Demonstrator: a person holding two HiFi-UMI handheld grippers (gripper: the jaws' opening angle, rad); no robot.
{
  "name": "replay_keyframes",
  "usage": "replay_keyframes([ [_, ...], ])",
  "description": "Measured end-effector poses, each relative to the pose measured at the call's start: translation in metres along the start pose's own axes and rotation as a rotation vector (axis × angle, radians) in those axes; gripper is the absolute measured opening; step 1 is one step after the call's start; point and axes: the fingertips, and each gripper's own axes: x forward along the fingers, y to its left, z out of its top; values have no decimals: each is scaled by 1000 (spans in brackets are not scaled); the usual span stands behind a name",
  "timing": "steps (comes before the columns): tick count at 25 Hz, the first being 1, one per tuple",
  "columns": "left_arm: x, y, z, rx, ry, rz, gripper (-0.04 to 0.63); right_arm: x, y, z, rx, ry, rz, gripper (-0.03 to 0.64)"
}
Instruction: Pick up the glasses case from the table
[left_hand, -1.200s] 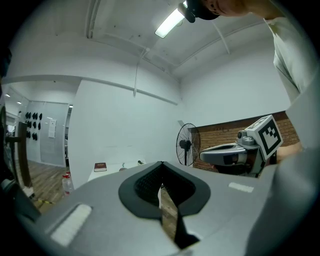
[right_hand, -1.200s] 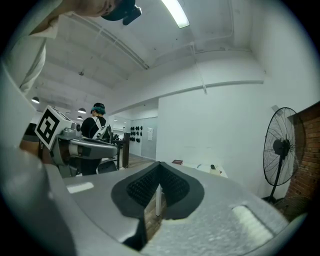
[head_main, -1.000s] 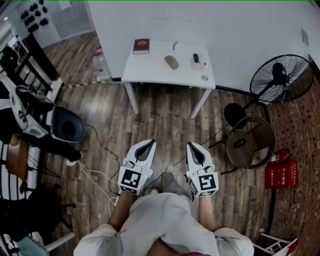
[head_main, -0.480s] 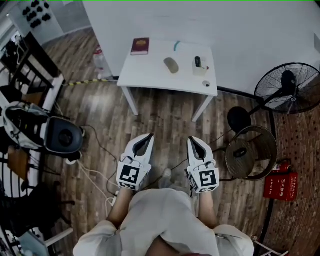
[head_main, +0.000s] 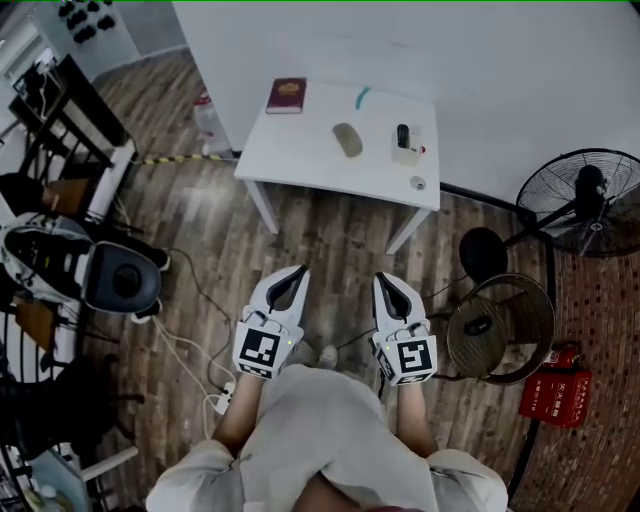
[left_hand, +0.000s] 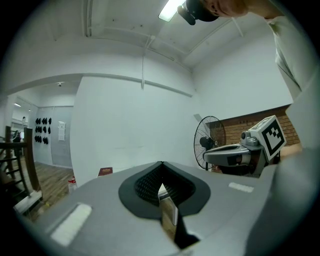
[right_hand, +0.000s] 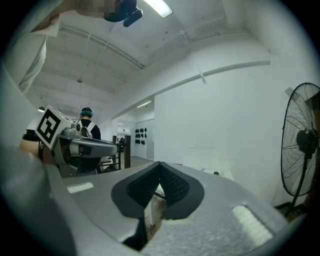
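Left gripper (head_main: 298, 272): jaws closed tip to tip, nothing between them, held level over the wooden floor (head_main: 330, 235). Right gripper (head_main: 381, 279): jaws likewise closed and empty, just beside the left pair and parallel to it. Glasses case (head_main: 347, 139): grey oval, lying on the white worktop (head_main: 300, 155), well ahead of both pairs of jaws and roughly on the line between them, apart from either. Red book (head_main: 286, 96): far corner of the worktop, ahead and left of the left jaws. Standing fan (head_main: 590, 200): ahead and right of the right jaws.
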Motion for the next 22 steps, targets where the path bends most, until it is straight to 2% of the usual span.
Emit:
replay_keyframes([
  [8, 29, 19, 0, 11, 3, 36, 18, 32, -19, 7, -13, -30, 26, 3],
  [14, 52, 37, 4, 12, -32, 19, 18, 59, -29, 6, -32, -26, 20, 5],
  [22, 104, 84, -5, -5, -14, -18, 18, 119, -51, 7, -44, -4, -19, 5],
])
